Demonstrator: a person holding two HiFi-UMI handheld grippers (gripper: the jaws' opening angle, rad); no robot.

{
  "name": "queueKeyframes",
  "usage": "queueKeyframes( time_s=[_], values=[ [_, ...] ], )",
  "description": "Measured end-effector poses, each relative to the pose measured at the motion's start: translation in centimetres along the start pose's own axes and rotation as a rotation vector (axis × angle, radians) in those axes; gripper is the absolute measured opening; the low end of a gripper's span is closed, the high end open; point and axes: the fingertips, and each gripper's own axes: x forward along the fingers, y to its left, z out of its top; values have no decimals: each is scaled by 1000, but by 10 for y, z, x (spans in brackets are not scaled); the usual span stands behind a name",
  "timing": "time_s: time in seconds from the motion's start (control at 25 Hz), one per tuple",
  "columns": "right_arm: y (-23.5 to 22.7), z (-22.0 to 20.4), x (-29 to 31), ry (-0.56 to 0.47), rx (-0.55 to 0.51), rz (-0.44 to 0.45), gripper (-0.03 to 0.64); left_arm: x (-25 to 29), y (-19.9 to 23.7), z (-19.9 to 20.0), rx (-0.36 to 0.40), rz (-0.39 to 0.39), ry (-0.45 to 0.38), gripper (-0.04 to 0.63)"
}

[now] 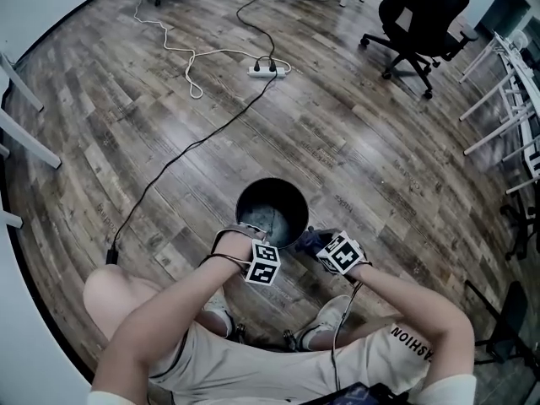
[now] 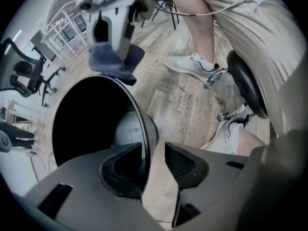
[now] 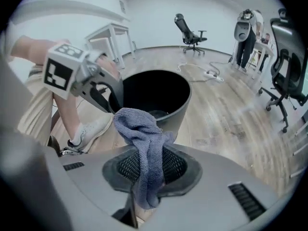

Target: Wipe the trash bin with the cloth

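Below, trash bin [image 1: 291, 194] on wood-plank floor [image 1: 354, 133], power strip [image 1: 268, 71], office chair [image 1: 419, 11]

The floor [image 1: 354, 142] is wood plank. A white power strip [image 1: 268, 70] lies on it, far side. A black cable [image 1: 190, 148] and a white cable [image 1: 194, 55] run from the strip. A black office chair [image 1: 418, 15] stands upper right, well apart.

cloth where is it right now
The cloth is clamped in the right gripper. In the head view it sits at the lower right of the trash bin, by its rim.
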Motion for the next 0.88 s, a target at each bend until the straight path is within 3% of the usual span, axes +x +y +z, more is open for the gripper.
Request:
queueKeyframes(
  time_s=[0.12, 0.2, 0.64, 0.88],
  values=[
    [13, 20, -24, -69, -27, -20, 75, 4, 3, 0, 27, 47, 10, 135],
    [19, 25, -24, -83, -31, -29, 75, 5, 4, 0, 34, 67, 11, 76],
    [18, 3, 38, 14, -41, -24, 75, 4, 5, 6, 77, 82, 3, 52],
    [1, -18, 80, 49, -78, -55, 75, 2, 3, 16, 36, 70, -31, 40]
  ],
)
